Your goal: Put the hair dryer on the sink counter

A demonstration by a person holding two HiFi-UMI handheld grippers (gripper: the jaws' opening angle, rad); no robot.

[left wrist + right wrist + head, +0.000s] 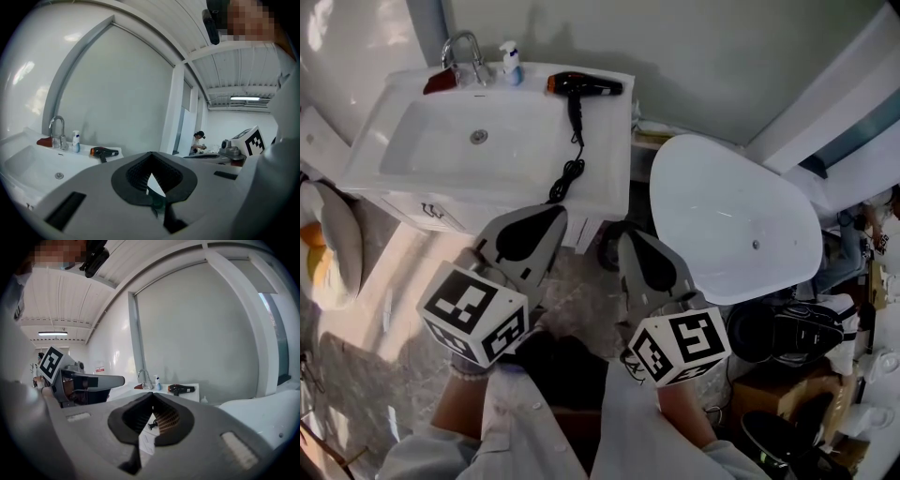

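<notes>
1. Black with an orange end, the dryer [586,86] lies on its side at the back right of the sink counter [609,150], against the wall. Its cord [572,159] runs forward to the counter's front edge.
2. Both grippers hang in front of the counter, well apart from the dryer and touching nothing. The left gripper [546,220] points at the cord's near end, and the right gripper [633,246] is just beside it.
3. The left gripper's [151,154] jaws are closed tip to tip and hold nothing. The right gripper's [152,395] jaws are likewise closed and hold nothing.
4. The basin [441,141] in the counter shows its drain [478,136]. Behind it stand a faucet [461,47], a soap bottle [511,64] and a red thing [441,82].
5. Right of the counter sits a white oval tub [736,220] with a small drain.
6. Only the head view shows the cord's full run, the tub's inside and the dark shoes [806,328] on the floor.
7. The left gripper view shows the dryer [104,152] past the faucet, the right gripper's marker cube [253,140] and a far-off person [200,140].
8. The right gripper view shows the dryer [181,389] ahead, and the left gripper's cube [50,363] to one side.
</notes>
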